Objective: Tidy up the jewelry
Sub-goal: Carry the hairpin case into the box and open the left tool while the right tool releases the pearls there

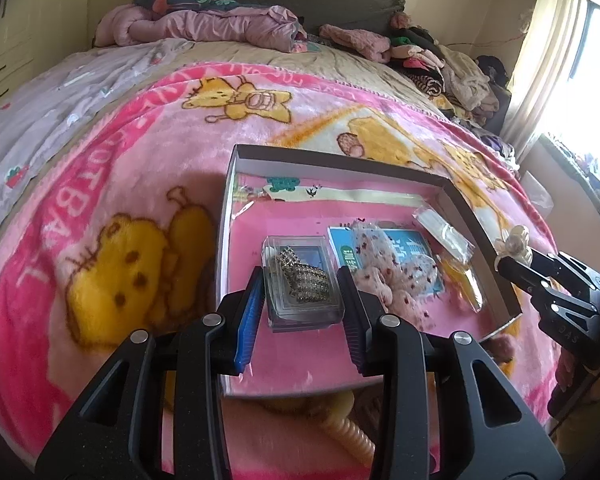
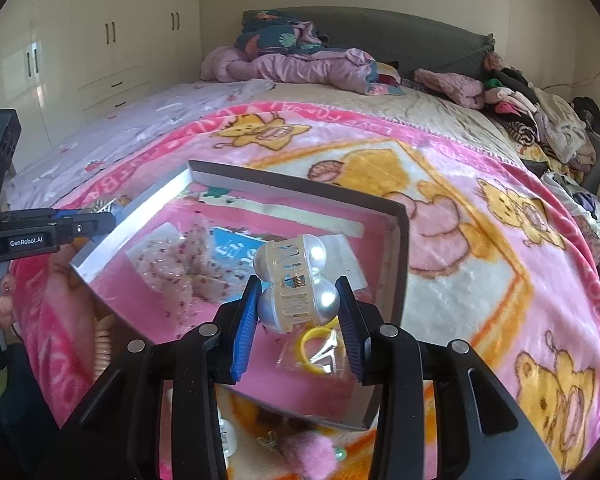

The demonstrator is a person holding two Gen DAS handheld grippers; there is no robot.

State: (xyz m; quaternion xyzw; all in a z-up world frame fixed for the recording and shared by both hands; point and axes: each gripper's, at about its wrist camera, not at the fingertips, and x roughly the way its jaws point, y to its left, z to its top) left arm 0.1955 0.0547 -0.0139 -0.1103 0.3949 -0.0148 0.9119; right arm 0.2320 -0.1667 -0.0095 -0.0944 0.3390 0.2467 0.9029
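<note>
A shallow open box (image 1: 340, 160) lies on the pink blanket and also shows in the right wrist view (image 2: 300, 188). My left gripper (image 1: 300, 280) is shut on a clear plastic case (image 1: 304, 312) holding a rhinestone piece (image 1: 306, 280), just above the box's left part. My right gripper (image 2: 298, 284) is shut on a cream claw hair clip with pearl balls (image 2: 296, 280), held over the box's right part; it shows at the right edge of the left wrist view (image 1: 514, 246). In the box lie a floral bow (image 2: 188, 264), a blue card (image 1: 384, 256) and a bagged yellow ring (image 2: 316, 350).
The box rests on a pink cartoon blanket (image 1: 140, 200) covering a bed. Piled clothes (image 1: 440, 60) and a pink duvet (image 1: 204, 28) lie at the head of the bed. A pink pompom (image 2: 312, 452) and a coiled hair tie (image 1: 348, 432) lie near the box's front.
</note>
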